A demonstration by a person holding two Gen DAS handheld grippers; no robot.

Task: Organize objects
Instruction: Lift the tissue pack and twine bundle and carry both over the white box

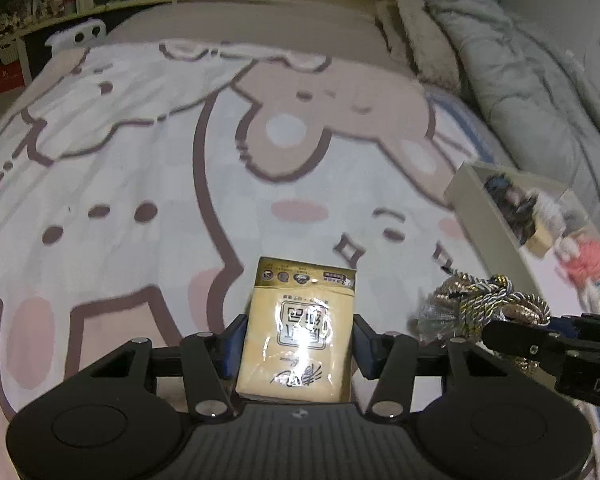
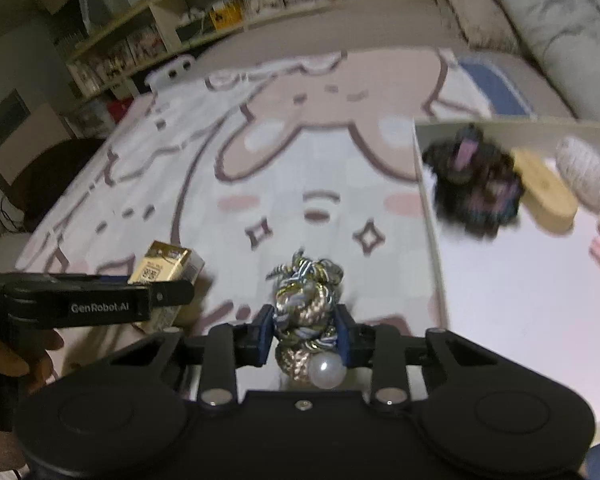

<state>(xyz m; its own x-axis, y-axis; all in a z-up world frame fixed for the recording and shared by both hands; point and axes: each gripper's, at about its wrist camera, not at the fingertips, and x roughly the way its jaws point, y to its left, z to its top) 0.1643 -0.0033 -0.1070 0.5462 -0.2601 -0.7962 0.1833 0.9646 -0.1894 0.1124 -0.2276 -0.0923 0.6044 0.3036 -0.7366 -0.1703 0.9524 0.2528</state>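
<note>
My left gripper (image 1: pixel 299 346) is shut on a beige and gold tissue pack (image 1: pixel 300 332), held above the cartoon-print bed cover (image 1: pixel 148 152). The same tissue pack (image 2: pixel 168 270) shows at the left of the right wrist view, clamped in the left gripper (image 2: pixel 162 292), with a hand below it. My right gripper (image 2: pixel 305 334) is shut on a knotted gold and blue rope ornament (image 2: pixel 305 300) with a white pearl bead (image 2: pixel 326 372). In the left wrist view the rope ornament (image 1: pixel 484 304) hangs at the lower right, at the tip of the right gripper (image 1: pixel 512 330).
A white tray (image 2: pixel 520 320) lies on the bed to the right, holding a dark fuzzy item (image 2: pixel 474 184), a wooden brush (image 2: pixel 546 192) and pale yarn pieces (image 2: pixel 584 176). Grey pillows (image 1: pixel 520 80) lie at the far right. Shelves (image 2: pixel 180 20) line the back wall.
</note>
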